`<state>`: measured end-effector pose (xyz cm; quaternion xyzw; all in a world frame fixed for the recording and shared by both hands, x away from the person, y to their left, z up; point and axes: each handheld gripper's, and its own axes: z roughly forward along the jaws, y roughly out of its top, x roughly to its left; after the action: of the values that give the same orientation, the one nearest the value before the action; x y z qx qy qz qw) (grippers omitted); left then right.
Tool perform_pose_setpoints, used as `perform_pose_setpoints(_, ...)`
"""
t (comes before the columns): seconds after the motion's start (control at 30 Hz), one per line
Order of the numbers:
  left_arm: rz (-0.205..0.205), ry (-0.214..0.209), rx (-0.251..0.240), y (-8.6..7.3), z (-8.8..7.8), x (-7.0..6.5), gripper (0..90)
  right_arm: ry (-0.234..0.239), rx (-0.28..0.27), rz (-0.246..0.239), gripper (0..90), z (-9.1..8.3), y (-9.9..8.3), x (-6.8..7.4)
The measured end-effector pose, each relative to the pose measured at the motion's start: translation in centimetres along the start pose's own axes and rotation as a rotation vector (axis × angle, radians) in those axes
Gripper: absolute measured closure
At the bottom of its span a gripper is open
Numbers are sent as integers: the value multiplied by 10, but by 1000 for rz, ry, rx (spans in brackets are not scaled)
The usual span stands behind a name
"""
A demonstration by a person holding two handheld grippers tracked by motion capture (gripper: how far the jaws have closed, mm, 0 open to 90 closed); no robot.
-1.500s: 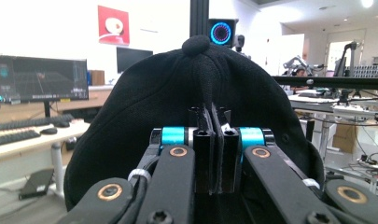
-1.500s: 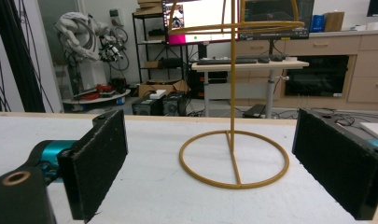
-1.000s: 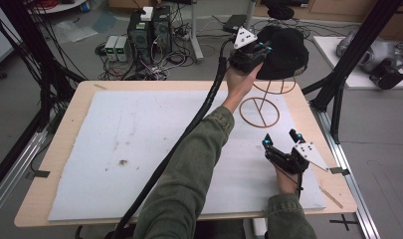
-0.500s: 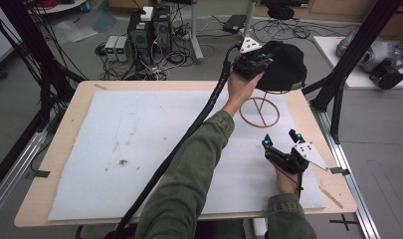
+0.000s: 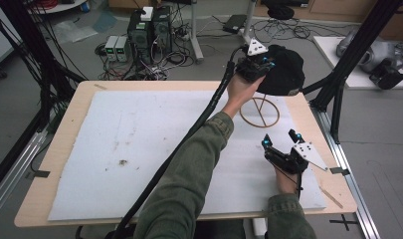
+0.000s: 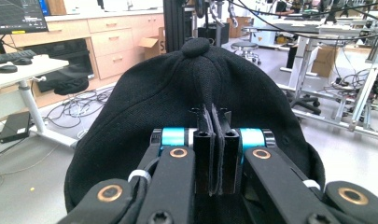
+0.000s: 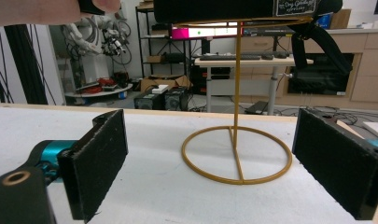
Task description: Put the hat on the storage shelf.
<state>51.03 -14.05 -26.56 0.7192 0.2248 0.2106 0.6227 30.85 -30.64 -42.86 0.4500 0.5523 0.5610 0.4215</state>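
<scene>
The black cap (image 5: 284, 69) hangs at the far right of the table, up on top of the thin gold stand (image 5: 259, 112), and the left gripper (image 5: 253, 67) has its jaws squeezed together on a pinch of the cap's fabric just below the crown button, as the left gripper view shows plainly (image 6: 196, 93). From the right gripper view the cap's lower edge (image 7: 214, 9) lies across the stand's upper ring, so it looks to me as if it is either being seated or about to be lifted off; I cannot tell which. The worry is that stand: a slim rod on a light ring base (image 7: 236, 154), with nothing holding it down. If the cap snags the top ring while the hand pulls or pushes sideways, the whole thing could tip or skate across the white mat (image 5: 139, 149). The pinch is only a small fold of cloth, too, so it might slip free. The right gripper (image 5: 281, 144) waits near the base, jaws wide apart around nothing, well placed to steady it.
</scene>
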Motion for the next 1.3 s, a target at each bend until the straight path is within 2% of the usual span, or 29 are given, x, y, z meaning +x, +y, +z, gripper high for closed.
perform_pose_setpoints(0.13,33,40,-13,1,1,-2,845,4,1,11,95,0,0,-1)
perform_pose_setpoints(0.2,45,75,-25,2,1,-3,728,13,1,14,95,0,0,-1)
perform_pose_setpoints(0.23,38,73,-36,3,0,-3,654,14,1,12,95,0,0,-1)
perform_pose_setpoints(0.27,35,73,-42,4,-2,-3,654,14,1,12,95,0,0,-1)
perform_pose_setpoints(0.3,34,75,-47,5,-2,-3,553,14,6,20,95,0,0,-1)
perform_pose_setpoints(0.37,38,73,-57,8,-5,-2,522,13,4,20,95,0,0,-1)
perform_pose_setpoints(0.47,34,62,-80,11,-8,-1,370,10,-3,17,95,0,0,-1)
perform_pose_setpoints(0.57,23,51,-87,13,-12,-1,295,14,-3,21,95,-1,0,-1)
perform_pose_setpoints(0.7,13,45,-69,16,-18,0,268,15,-2,22,95,-2,1,1)
perform_pose_setpoints(0.8,12,49,-74,19,-28,2,266,11,-10,9,95,-2,1,0)
perform_pose_setpoints(0.9,9,49,-77,20,-40,3,266,10,-5,29,95,-4,1,0)
perform_pose_setpoints(1.07,34,85,-70,16,-63,6,261,11,-4,40,96,-5,2,2)
perform_pose_setpoints(1.2,18,96,-80,9,-83,13,264,3,-12,54,95,-7,2,3)
perform_pose_setpoints(1.3,19,110,-69,4,-97,18,264,-1,-13,51,95,-7,2,3)
